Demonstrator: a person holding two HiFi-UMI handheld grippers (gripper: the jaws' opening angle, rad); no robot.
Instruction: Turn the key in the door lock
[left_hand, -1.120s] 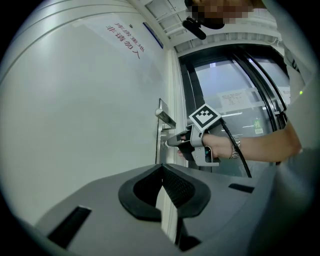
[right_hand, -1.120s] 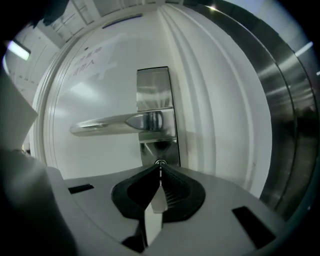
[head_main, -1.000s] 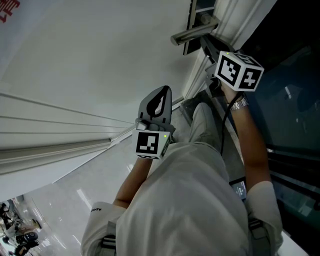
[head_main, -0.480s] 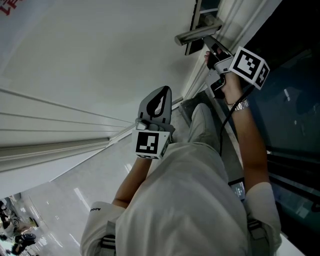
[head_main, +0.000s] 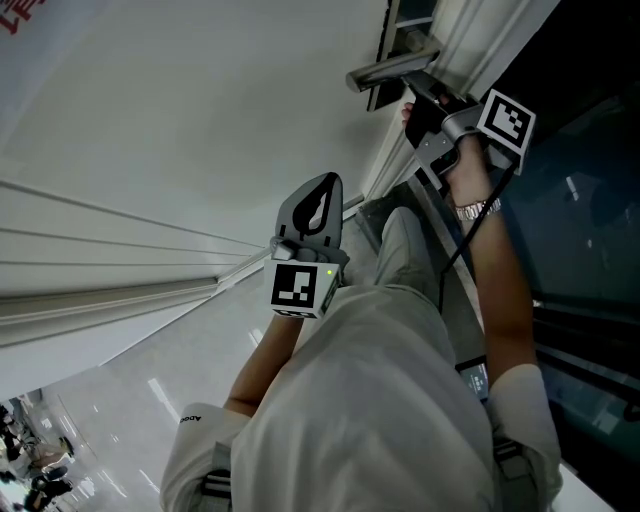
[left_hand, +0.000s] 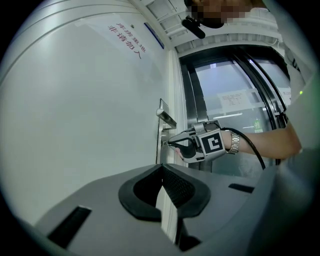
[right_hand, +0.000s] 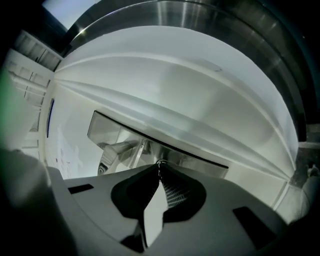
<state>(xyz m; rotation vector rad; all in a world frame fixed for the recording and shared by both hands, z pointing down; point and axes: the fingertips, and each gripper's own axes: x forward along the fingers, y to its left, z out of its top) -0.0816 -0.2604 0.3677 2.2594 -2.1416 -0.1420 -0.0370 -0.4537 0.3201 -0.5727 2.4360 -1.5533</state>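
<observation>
The steel lock plate (left_hand: 160, 152) sits on the white door (head_main: 180, 110), just under the lever handle (head_main: 385, 68). My right gripper (head_main: 409, 104) points level at that plate, its tips shut on the small key (right_hand: 160, 164) in the lock. From the left gripper view, the right gripper (left_hand: 169, 144) reaches the plate with its marker cube (left_hand: 213, 143) facing sideways. In the right gripper view the handle (right_hand: 117, 150) lies left of the jaw tips. My left gripper (head_main: 325, 182) hangs well back from the door, shut and holding nothing.
A dark glass panel (head_main: 585, 200) and the metal door frame (left_hand: 196, 100) stand right of the lock. A black cable (head_main: 455, 250) runs from the right gripper down the forearm. The person's trouser leg (head_main: 400, 400) fills the lower middle.
The right gripper has rolled about its own line at the lock, its marker cube swinging round and slightly up. The left gripper has stayed put.
</observation>
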